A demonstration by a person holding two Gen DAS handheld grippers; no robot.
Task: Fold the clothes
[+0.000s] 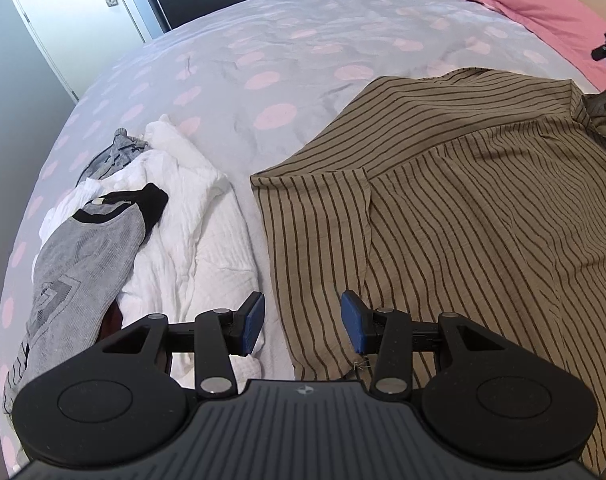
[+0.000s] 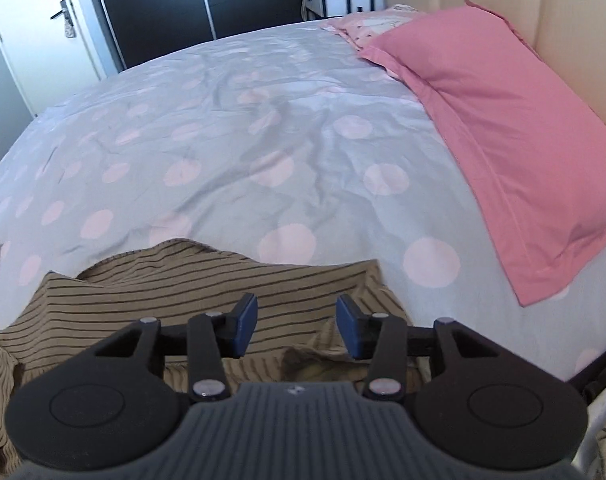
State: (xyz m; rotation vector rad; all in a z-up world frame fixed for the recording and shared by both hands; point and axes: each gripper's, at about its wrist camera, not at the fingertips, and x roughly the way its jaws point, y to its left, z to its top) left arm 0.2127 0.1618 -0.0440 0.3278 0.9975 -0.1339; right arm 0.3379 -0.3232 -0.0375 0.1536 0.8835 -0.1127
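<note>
Loosely rumpled striped brown shirt [image 1: 463,200]

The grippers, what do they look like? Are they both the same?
Yes, alike. The left gripper and right gripper each have two blue rectangular pads on black jointed links with silver pivots, round black discs at the sides, and a grey ribbed body bearing a small round logo. No cables show.

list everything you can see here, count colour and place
striped shirt: 1, tan with dark stripes, spread on the bed
white garment: 1, white, crumpled beside the shirt
grey top: 1, grey with black trim, on the white garment
duvet: 1, pale grey with pink dots
pillow: 1, pink, by the headboard
door: 1, white, far wall
left hand-held gripper: 1, black with blue pads, open over the shirt edge
right hand-held gripper: 1, same colours, open above the shirt
</note>
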